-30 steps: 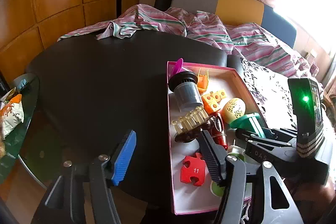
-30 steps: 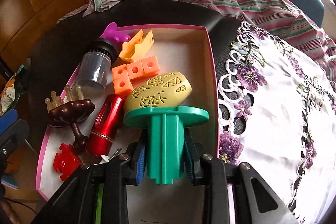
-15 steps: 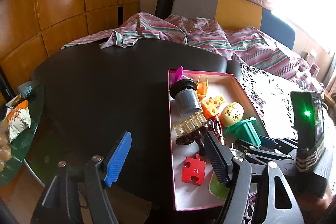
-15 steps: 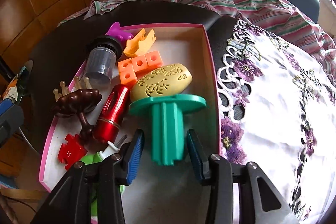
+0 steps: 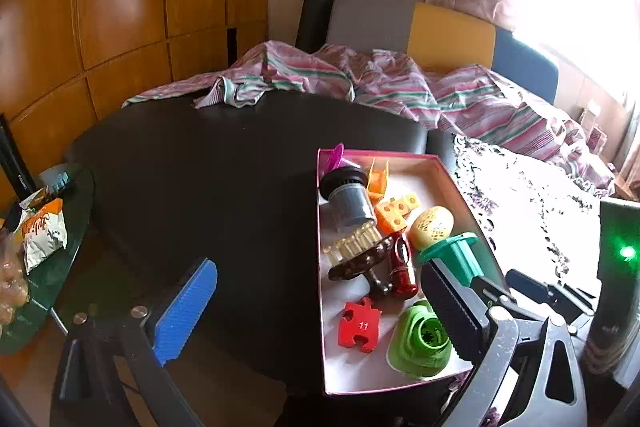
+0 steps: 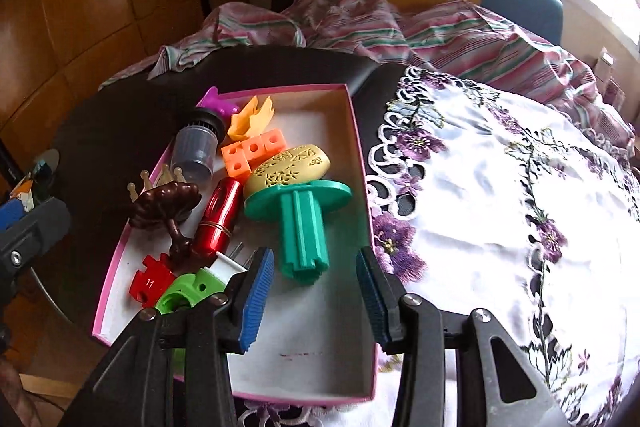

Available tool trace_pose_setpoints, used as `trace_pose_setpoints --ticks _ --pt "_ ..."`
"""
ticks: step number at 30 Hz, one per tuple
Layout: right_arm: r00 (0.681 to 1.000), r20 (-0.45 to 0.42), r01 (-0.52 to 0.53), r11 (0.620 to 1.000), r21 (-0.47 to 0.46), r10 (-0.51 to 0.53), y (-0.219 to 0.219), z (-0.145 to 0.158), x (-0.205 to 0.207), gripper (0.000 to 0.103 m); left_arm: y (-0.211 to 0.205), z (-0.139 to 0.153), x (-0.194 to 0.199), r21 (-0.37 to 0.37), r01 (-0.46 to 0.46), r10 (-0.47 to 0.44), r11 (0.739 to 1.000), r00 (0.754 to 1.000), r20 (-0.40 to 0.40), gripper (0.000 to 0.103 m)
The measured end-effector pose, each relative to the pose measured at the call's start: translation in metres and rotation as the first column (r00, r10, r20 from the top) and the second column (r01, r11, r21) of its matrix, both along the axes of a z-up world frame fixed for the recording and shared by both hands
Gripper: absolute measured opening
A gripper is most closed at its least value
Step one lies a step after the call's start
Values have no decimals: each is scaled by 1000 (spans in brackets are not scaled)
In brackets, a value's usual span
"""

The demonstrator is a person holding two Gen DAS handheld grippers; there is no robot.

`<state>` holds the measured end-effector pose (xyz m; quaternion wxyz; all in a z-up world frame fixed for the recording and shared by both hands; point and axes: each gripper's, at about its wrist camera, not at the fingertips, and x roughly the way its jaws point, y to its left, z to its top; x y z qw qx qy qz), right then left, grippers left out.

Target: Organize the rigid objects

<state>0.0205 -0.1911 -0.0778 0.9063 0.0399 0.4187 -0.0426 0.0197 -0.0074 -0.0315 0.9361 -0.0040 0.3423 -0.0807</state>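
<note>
Left wrist view: I am holding my left gripper (image 5: 320,307) low over the near edge of the dark surface (image 5: 224,179), its jaws spread wide and gripping nothing; one blue pad (image 5: 186,311) is hanging over bare surface, the other is hovering above the pink box (image 5: 448,175). In the box I am counting one grey jar (image 5: 350,201), one orange block (image 5: 394,213), one yellow egg (image 5: 434,225), one teal peg (image 5: 456,257), one red tube (image 5: 402,269), one brown tree (image 5: 360,261), one red puzzle piece (image 5: 358,325) and one green ring (image 5: 420,341). Striped bedding (image 5: 400,87) is lying beyond the surface, before wooden wall panels (image 5: 120,7).

Right wrist view: I am pointing my right gripper (image 6: 316,297) down into the box (image 6: 356,131), jaws spread apart and gripping nothing. The peg (image 6: 302,223) is lying in the box just ahead of the pads, free of both, its disc leaning on the egg (image 6: 292,165). An embroidered cloth (image 6: 500,187) is covering the surface to the right.
</note>
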Motion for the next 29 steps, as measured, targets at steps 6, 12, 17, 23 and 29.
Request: trace_pose_setpoints --ticks 6,12,17,23,29 --pt "1000 8 5 1000 0 -5 2 4 -5 43 -4 4 -6 20 -6 6 1000 1000 10 103" --pt "999 40 -11 1000 -12 11 8 13 -10 43 -4 5 -8 27 -50 50 998 999 -3 103" --pt "999 47 -20 1000 -15 21 12 16 -10 43 -2 7 -10 37 -68 68 997 998 3 103" --pt "998 56 -25 999 -25 26 14 19 -9 43 -2 9 -14 57 -72 70 996 997 42 102" --pt "997 68 -35 999 -24 37 16 21 -10 43 -3 11 -15 55 -61 58 997 997 50 101"
